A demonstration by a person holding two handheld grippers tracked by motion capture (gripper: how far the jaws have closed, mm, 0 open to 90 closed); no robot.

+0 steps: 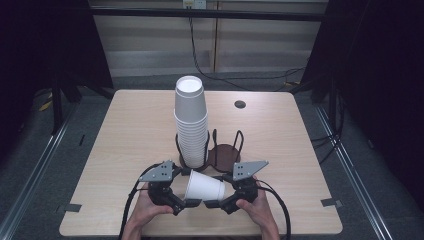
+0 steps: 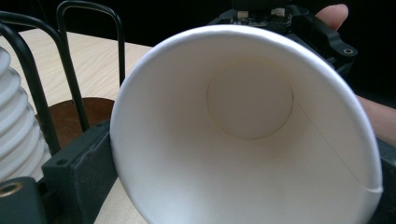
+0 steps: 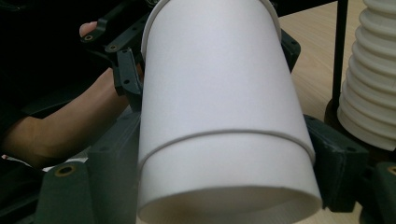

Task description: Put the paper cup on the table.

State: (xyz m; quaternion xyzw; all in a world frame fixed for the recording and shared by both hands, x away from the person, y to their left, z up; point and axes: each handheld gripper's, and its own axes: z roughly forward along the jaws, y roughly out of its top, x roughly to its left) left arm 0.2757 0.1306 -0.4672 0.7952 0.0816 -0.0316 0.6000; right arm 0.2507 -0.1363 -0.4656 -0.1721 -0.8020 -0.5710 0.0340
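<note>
A white paper cup [image 1: 204, 187] is held on its side just in front of the black wire cup holder [image 1: 210, 150], between the 2 tongs, with its wide mouth turned toward the left tongs [image 1: 186, 204] and its narrow base toward the right tongs [image 1: 214, 203]. In the right gripper view a thin ridge is seen running around the cup's wall, which looks like the rim of an outer cup with a 2nd cup pushed inside it; whether it is 2 nested cups or 1 cannot be told for certain. The surface is plain, matte and unprinted. In the left gripper view the rolled rim, the round flat bottom and a straight side seam are seen inside the cup. The base end is pinched between the jaws of the right tongs, whose black pads lie against both sides of the wall. The jaws of the left tongs are spread around the mouth end; whether their pads touch the rim cannot be told. In the holder's left bay a tall stack of white cups [image 1: 190, 122] is stood upside down, leaning slightly; the right bay shows a bare brown base. The holder stands near the middle of the light wooden table [image 1: 125, 130], and a small dark round grommet [image 1: 240, 104] is set well behind it.
</note>
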